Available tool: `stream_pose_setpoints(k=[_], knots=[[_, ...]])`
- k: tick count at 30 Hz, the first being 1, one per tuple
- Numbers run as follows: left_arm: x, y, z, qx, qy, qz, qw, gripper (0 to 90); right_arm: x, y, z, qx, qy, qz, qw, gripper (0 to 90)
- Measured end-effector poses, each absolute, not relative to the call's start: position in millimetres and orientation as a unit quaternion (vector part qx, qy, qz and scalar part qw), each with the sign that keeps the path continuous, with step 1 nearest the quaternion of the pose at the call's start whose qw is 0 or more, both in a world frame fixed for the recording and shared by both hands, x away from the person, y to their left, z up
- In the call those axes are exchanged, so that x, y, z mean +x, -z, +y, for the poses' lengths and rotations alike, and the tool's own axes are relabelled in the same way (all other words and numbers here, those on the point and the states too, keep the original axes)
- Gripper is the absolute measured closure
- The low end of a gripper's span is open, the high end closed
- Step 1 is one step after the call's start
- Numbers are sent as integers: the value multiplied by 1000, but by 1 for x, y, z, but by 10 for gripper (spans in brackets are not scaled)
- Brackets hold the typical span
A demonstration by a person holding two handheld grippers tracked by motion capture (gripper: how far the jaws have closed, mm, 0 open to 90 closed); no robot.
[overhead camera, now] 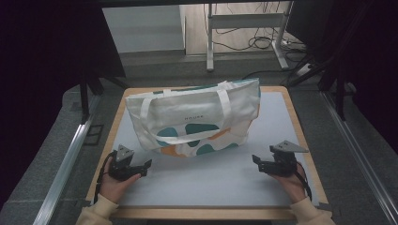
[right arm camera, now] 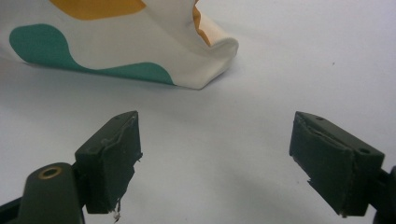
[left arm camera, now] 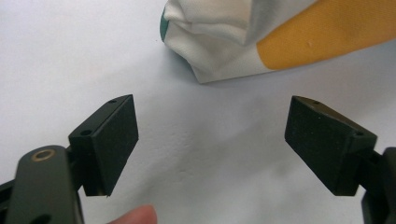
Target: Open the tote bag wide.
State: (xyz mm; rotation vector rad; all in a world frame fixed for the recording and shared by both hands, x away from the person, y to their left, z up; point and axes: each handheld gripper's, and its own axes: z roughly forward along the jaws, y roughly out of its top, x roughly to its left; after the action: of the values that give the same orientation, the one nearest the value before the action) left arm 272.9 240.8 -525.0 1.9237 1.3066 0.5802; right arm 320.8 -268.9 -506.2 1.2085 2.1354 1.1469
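A white tote (overhead camera: 195, 117) blotched teal and orange stands mid-desk (overhead camera: 211, 187), handles draped, as the left claw (overhead camera: 146, 168) and right claw (overhead camera: 256, 161) gape empty just short of it.

We are seeing one tote bag (overhead camera: 195, 117), one grey mat (overhead camera: 211, 183), one wooden table (overhead camera: 300, 136) and two grippers: left gripper (overhead camera: 143, 168), right gripper (overhead camera: 257, 162).

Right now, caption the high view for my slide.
Open left tongs and right tongs flank a tote bag.
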Motion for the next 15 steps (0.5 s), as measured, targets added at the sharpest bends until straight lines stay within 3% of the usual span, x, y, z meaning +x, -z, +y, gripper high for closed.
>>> stream_pose_setpoints(k=[15], knots=[[257,526,256,740,-208,518,375,237,319,503,-255,407,-416,785,212,227]])
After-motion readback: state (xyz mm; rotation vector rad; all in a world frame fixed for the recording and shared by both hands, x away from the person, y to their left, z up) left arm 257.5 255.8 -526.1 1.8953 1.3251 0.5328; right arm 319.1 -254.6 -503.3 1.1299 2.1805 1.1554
